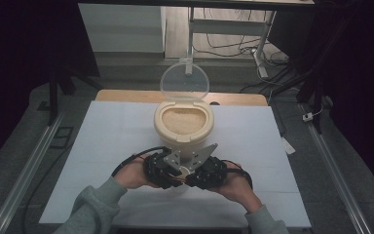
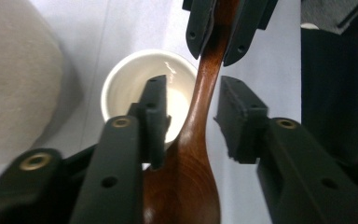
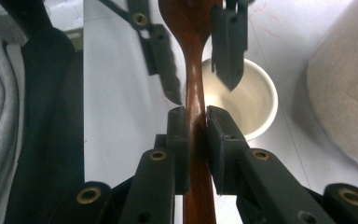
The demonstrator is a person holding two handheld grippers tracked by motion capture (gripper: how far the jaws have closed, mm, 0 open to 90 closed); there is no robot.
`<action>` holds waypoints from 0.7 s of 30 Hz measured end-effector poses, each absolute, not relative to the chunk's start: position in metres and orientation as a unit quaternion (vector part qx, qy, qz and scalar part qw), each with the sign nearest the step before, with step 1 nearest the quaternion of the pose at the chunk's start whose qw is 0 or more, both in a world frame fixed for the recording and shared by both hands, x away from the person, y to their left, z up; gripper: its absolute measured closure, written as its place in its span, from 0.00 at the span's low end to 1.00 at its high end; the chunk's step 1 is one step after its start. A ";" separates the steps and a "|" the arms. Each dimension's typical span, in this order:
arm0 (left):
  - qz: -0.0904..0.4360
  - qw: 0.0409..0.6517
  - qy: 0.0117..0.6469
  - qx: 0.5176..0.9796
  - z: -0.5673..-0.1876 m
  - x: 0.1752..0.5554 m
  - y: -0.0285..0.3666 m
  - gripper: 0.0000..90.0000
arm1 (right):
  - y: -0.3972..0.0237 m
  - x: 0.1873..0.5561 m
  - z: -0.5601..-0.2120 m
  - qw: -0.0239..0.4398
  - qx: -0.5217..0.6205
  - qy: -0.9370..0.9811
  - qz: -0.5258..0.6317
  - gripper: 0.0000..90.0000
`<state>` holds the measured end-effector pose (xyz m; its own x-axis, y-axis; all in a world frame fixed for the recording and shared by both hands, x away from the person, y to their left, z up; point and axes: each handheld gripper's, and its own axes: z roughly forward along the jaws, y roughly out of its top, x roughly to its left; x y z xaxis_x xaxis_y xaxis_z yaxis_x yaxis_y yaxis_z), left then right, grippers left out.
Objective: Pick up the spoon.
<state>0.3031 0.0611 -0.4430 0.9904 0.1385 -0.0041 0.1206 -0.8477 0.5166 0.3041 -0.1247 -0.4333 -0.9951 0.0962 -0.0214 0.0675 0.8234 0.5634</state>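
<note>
Lying under dim light, white rectangular surface [image 1: 112,146] ringed by dark floor and cables, brown wooden spoon [image 3: 193,93] above small white ceramic cup [image 3: 256,100], right tongs [image 3: 196,135] clamped on its handle, left tongs [image 2: 192,121] narrowed around it, not touching, beige lidded rice container [image 1: 183,122] beyond.

Container [image 1: 183,127]: on the table [image 1: 102,146], centre, lid [image 1: 184,81] raised behind.
Grippers: left [image 1: 168,168] and right [image 1: 202,170] meet just before it.
Spoon [image 3: 193,93]: between both, above the cup [image 3: 256,100].
</note>
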 end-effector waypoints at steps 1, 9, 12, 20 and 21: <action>0.015 0.265 0.064 0.962 -0.444 0.303 0.060 0.76 | -0.124 0.303 -0.434 0.025 0.041 0.954 0.297 0.88; -0.003 0.255 0.037 0.966 -0.446 0.300 0.058 0.88 | -0.123 0.299 -0.435 0.031 0.001 0.955 0.296 0.87; -0.001 0.258 0.041 0.965 -0.446 0.301 0.059 0.88 | -0.124 0.299 -0.434 0.032 0.007 0.953 0.301 0.86; 0.035 0.284 0.076 0.955 -0.442 0.303 0.067 0.88 | -0.145 0.307 -0.421 0.066 0.082 0.917 0.385 0.68; 0.038 0.288 0.080 0.954 -0.442 0.303 0.068 0.88 | -0.145 0.307 -0.421 0.066 0.082 0.917 0.385 0.68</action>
